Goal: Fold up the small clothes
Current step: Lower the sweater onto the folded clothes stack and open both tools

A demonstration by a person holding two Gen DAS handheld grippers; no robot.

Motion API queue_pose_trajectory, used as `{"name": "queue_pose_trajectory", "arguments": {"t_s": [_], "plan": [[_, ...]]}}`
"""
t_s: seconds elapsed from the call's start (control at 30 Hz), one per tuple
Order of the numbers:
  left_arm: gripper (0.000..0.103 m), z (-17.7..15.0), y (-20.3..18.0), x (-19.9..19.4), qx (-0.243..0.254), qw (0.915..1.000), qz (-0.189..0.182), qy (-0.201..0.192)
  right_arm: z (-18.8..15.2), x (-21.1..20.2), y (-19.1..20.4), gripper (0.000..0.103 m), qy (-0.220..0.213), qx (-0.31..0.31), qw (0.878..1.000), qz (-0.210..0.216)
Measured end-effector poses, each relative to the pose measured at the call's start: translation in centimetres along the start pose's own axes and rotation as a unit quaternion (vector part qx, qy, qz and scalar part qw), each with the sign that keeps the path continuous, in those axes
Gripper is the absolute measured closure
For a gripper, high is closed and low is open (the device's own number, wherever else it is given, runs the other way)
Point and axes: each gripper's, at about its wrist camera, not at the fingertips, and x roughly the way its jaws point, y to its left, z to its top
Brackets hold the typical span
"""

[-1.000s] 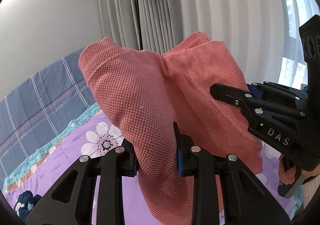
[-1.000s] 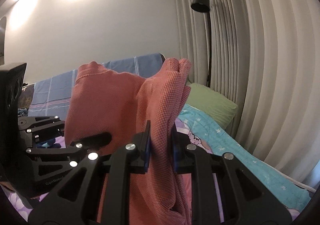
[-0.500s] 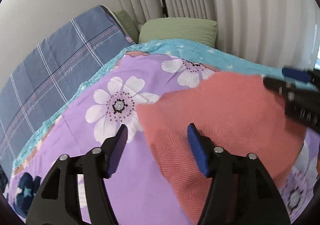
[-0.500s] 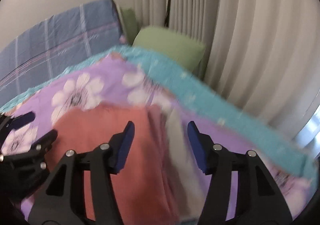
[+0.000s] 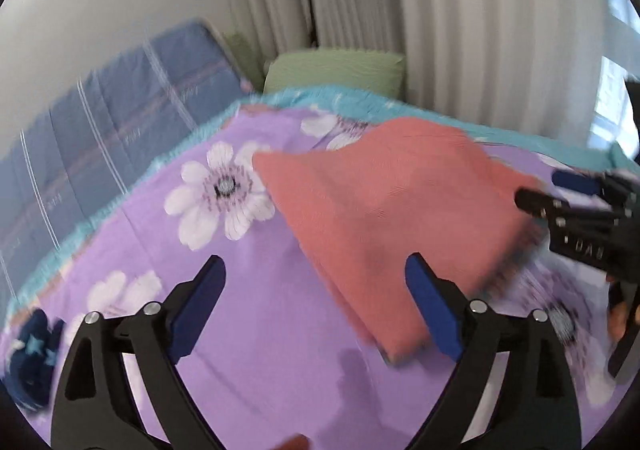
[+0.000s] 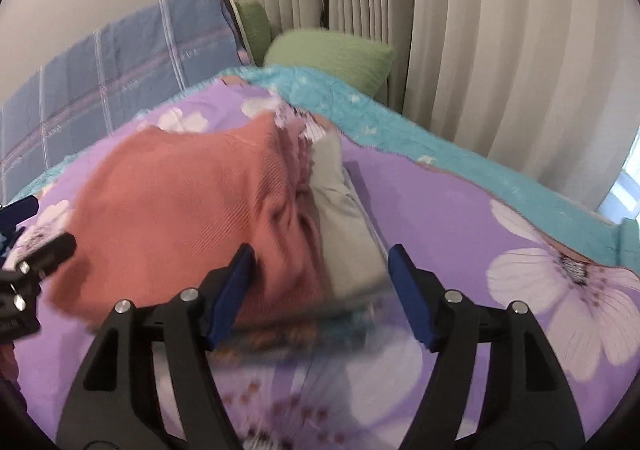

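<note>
A folded salmon-pink garment point(image 5: 392, 210) lies on the purple flowered bedspread point(image 5: 248, 314); it also shows in the right wrist view point(image 6: 180, 210), resting against a folded grey garment point(image 6: 344, 226) on its right. My left gripper point(image 5: 316, 302) is open and empty, just in front of the pink garment's near left edge. My right gripper point(image 6: 320, 290) is open and empty, its jaws spread before the near edge of the pink and grey pieces. The right gripper also shows at the right of the left wrist view point(image 5: 576, 202).
A green pillow point(image 6: 332, 54) and a blue plaid quilt point(image 6: 112, 74) lie at the bed's head by the curtains point(image 6: 480, 30). A teal blanket point(image 6: 440, 146) runs along the far side. A dark blue item point(image 5: 32, 350) lies at the left.
One second ago both grippers were shut on the pink garment and held it up. They laid it on the bed, opened, and have since drawn back slightly.
</note>
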Motion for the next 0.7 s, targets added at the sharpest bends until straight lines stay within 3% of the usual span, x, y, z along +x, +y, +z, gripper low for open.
{"name": "queue_pose_trajectory", "arguments": {"t_s": [0.13,0.3,0.47,0.7], "plan": [[0.001,-1.2,-0.9,-6.2,0.004,0.9989,0.003,-0.047,-3.0,-7.7,0.0,0.022,-0.060,0.035,0.997,0.020],[0.001,-2.8,-1.4,-12.1,-0.027,0.9972,-0.005,-0.070,-6.8,-13.8,-0.2,0.002,-0.073,0.047,0.996,0.019],[0.001,-4.7,-2.1,-16.7,-0.042,0.9955,-0.003,-0.086,-7.7,-18.1,0.3,0.002,-0.072,0.019,0.997,0.008],[0.001,-6.9,-2.6,-21.0,-0.060,0.9941,-0.010,-0.090,-7.9,-24.6,2.3,0.002,-0.116,0.011,0.993,-0.009]]}}
